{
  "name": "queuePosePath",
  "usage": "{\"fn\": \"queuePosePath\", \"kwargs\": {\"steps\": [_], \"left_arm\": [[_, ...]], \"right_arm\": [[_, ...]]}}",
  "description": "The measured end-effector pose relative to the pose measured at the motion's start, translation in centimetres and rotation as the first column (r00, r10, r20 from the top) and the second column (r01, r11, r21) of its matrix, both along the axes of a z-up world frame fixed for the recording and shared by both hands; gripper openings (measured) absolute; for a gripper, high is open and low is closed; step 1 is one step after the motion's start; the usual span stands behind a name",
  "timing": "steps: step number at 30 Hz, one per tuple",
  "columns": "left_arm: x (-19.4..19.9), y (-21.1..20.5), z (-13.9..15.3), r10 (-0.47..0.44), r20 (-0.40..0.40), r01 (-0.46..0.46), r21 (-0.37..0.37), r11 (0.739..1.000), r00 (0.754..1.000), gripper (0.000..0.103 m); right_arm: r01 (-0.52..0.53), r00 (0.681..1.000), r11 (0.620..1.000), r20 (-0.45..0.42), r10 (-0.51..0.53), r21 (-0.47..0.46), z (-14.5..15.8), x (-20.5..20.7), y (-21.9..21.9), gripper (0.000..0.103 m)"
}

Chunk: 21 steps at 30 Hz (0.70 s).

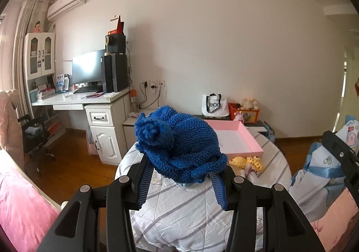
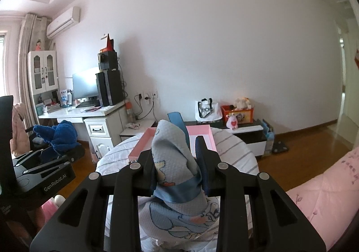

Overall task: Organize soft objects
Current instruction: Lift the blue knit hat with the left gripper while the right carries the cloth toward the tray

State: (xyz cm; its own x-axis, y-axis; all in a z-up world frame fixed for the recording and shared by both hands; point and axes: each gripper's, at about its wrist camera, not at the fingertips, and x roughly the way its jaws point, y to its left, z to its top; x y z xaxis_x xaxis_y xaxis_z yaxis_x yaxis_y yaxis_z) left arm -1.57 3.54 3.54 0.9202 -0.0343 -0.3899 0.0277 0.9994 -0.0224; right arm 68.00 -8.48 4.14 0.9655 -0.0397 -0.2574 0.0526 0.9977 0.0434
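2 tools aloft, left tool (image 1: 181, 175) gripping blue knit hat (image 1: 179, 144), right tool (image 2: 177, 162) pinching printed cloth (image 2: 175, 162).

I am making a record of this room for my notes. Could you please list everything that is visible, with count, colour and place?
knitted hat: one, dark blue, held in the left gripper
printed cloth: one, light blue with ribbon trim, held in the right gripper
shallow box: one, pink, open, on the bed
crochet toy: one, yellow, on the quilt beside the box
quilt: one, white with grey stripes, on the bed
desk: one, white, by the left wall
monitor: one, black, on the desk
tote bag: one, white, on the low cabinet
left gripper: black, blue pads
right gripper: black
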Motion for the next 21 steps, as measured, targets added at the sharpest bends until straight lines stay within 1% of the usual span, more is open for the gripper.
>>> {"fn": "queuePosePath", "kwargs": {"steps": [8, 21], "left_arm": [[-0.4, 0.0, -0.6, -0.001, -0.004, 0.001, 0.003, 1.000, 1.000, 0.045], [1.6, -0.5, -0.5, -0.005, -0.031, 0.006, 0.010, 1.000, 1.000, 0.045]], "right_arm": [[0.001, 1.000, 1.000, -0.008, -0.001, 0.003, 0.0, 0.2, 0.0, 0.027], [0.004, 1.000, 1.000, -0.029, -0.003, 0.011, -0.9, 1.4, -0.4, 0.028]]}}
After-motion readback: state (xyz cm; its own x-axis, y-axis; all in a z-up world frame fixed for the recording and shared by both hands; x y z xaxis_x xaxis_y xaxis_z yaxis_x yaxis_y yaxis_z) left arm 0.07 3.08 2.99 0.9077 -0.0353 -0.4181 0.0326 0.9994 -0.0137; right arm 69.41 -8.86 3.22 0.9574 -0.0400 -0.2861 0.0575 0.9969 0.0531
